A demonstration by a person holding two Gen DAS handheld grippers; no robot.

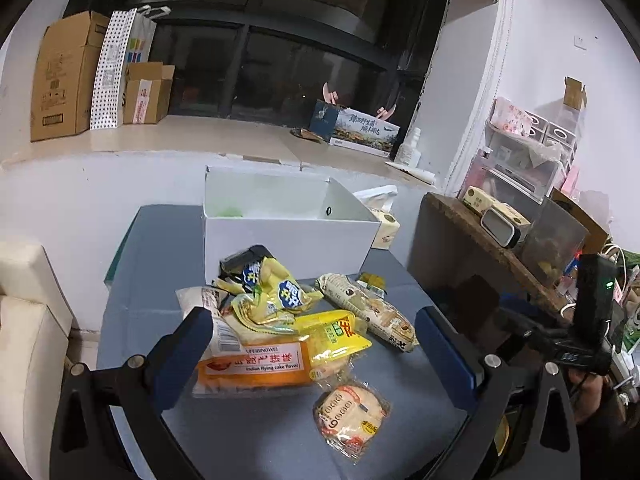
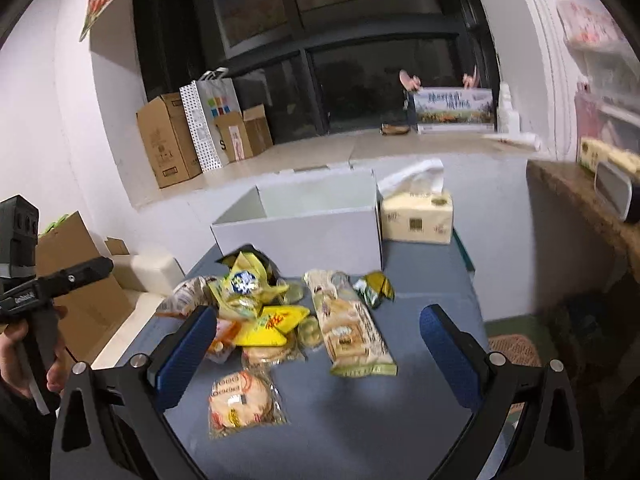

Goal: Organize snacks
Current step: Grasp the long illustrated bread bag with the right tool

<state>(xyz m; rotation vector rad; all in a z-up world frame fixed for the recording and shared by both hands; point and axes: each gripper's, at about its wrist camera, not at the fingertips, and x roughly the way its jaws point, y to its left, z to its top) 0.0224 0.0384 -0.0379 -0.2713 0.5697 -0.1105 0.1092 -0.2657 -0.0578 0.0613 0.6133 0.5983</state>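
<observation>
- Blue-grey table (image 1: 152,280) carries a heap of snacks in the left wrist view, and behind the heap stands a white box (image 1: 288,240), open at the top.
- The left gripper (image 1: 314,328) hangs over the near part of the heap with its fingers wide apart and nothing between them.
- An orange pack (image 1: 256,368) lies under the left finger (image 1: 192,344), and a yellow pack (image 1: 336,334) rests partly on it.
- A crumpled yellow bag (image 1: 268,292) sits on top of the heap, just in front of the box.
- A long beige pack (image 1: 372,312) lies to the right of the heap, and a round cake pack (image 1: 352,412) lies alone, nearest to the camera.
- The right gripper's body (image 1: 588,320) shows at the right edge (a hand holds it).

- In the right wrist view, the right gripper (image 2: 318,330) is also over the table (image 2: 432,280), its fingers wide apart and holding nothing.
- The long pack (image 2: 352,328) lies between the fingers in this view, and it points toward the box (image 2: 312,236).
- The cake pack (image 2: 244,404) lies near the left finger (image 2: 188,348), apart from the heap.
- The yellow bag (image 2: 244,284) and the yellow pack (image 2: 272,324) lie in the heap on the left; a small green pack (image 2: 374,286) lies just right of the long one.
- A tissue box (image 2: 416,216) stands beside the white box, on its right.
- The left gripper (image 2: 52,288) and its hand (image 2: 24,356) show at the left edge (this view is a little blurred).
</observation>
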